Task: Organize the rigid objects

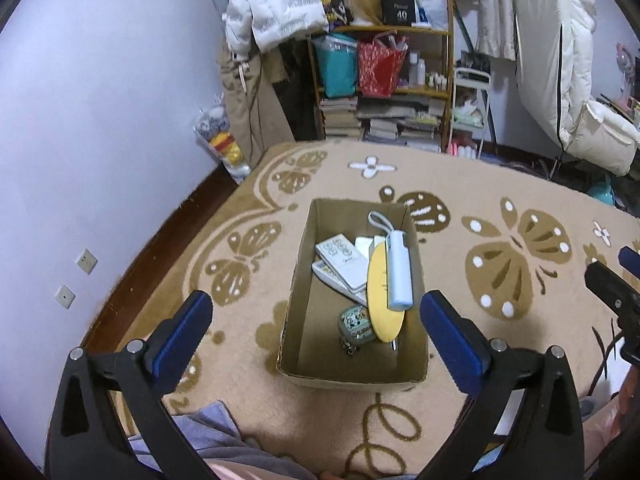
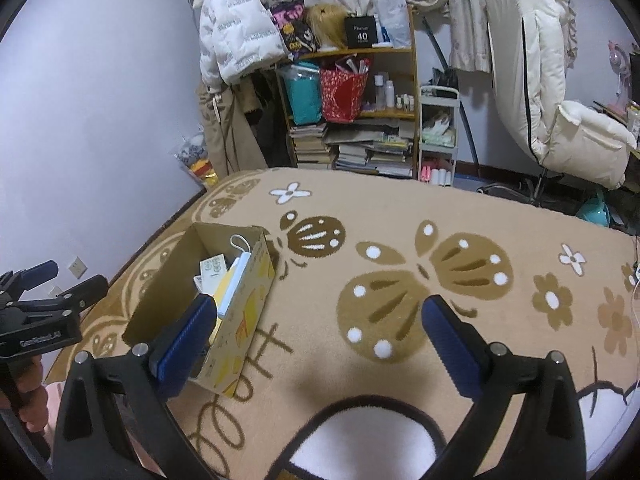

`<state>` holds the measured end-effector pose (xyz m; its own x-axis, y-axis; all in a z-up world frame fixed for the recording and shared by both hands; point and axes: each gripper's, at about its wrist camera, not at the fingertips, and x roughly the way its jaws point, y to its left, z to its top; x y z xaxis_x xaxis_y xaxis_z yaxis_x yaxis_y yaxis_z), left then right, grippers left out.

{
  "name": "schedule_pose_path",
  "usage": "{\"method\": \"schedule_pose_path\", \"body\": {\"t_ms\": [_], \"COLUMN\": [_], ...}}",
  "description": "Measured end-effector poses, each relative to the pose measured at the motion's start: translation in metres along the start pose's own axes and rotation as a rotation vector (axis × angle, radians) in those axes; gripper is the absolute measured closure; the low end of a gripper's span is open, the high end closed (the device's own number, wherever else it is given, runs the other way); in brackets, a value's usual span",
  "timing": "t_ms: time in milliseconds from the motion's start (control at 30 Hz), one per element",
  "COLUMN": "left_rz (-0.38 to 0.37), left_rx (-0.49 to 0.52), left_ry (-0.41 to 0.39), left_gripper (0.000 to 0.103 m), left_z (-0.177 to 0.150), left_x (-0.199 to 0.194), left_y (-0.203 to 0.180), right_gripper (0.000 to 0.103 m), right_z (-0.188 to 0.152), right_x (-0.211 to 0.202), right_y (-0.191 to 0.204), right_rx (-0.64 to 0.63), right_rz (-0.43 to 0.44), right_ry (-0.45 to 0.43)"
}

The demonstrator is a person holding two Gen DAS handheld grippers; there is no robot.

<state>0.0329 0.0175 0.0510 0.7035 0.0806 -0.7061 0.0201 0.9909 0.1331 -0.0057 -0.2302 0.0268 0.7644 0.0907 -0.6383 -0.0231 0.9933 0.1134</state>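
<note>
An open cardboard box (image 1: 298,284) (image 2: 248,308) sits on a tan butterfly-patterned blanket. Inside lie two white remote controls (image 1: 342,262), a yellow disc (image 1: 382,304), a light-blue device with a wrist strap (image 1: 399,276) and a small patterned pouch (image 1: 354,322). My left gripper (image 1: 316,320) hovers open over the box's near end, nothing between its blue pads. My right gripper (image 2: 316,328) hangs open above bare blanket to the right of the box, also holding nothing. In the right wrist view the box's wall hides most of the contents.
The blanket (image 2: 400,240) stretches wide to the right of the box. A lilac wall (image 1: 80,140) runs along the left. Beyond the bed stand a cluttered shelf (image 1: 384,80) with books and bags, hanging coats and a cream chair (image 2: 560,120).
</note>
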Motion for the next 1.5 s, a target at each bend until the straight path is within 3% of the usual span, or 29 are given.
{"method": "schedule_pose_path", "body": {"t_ms": [300,633,1067,1500], "left_rz": [-0.004,-0.005,-0.024,-0.043], "left_rx": [-0.004,0.016,-0.015,0.046], "left_ry": [-0.111,-0.214,-0.195,-0.173], "left_gripper": [0.0,0.0,0.0,0.0], "left_z": [-0.004,-0.035,-0.053,-0.053], "left_x": [-0.036,-0.051,-0.035,-0.023], "left_y": [0.0,-0.007,-0.007,-0.022], "right_gripper": [0.0,0.0,0.0,0.0], "right_z": [-0.006,-0.04,-0.06,-0.067], "right_x": [-0.043,-0.052,-0.03,-0.024], "right_y": [-0.004,-0.002,-0.027,-0.032], "right_rx": [-0.014,-0.059,0.028,0.03], "right_rz": [-0.025,-0.044,-0.04,-0.052], "right_ry": [-0.088,-0.185,-0.147,-0.133]}}
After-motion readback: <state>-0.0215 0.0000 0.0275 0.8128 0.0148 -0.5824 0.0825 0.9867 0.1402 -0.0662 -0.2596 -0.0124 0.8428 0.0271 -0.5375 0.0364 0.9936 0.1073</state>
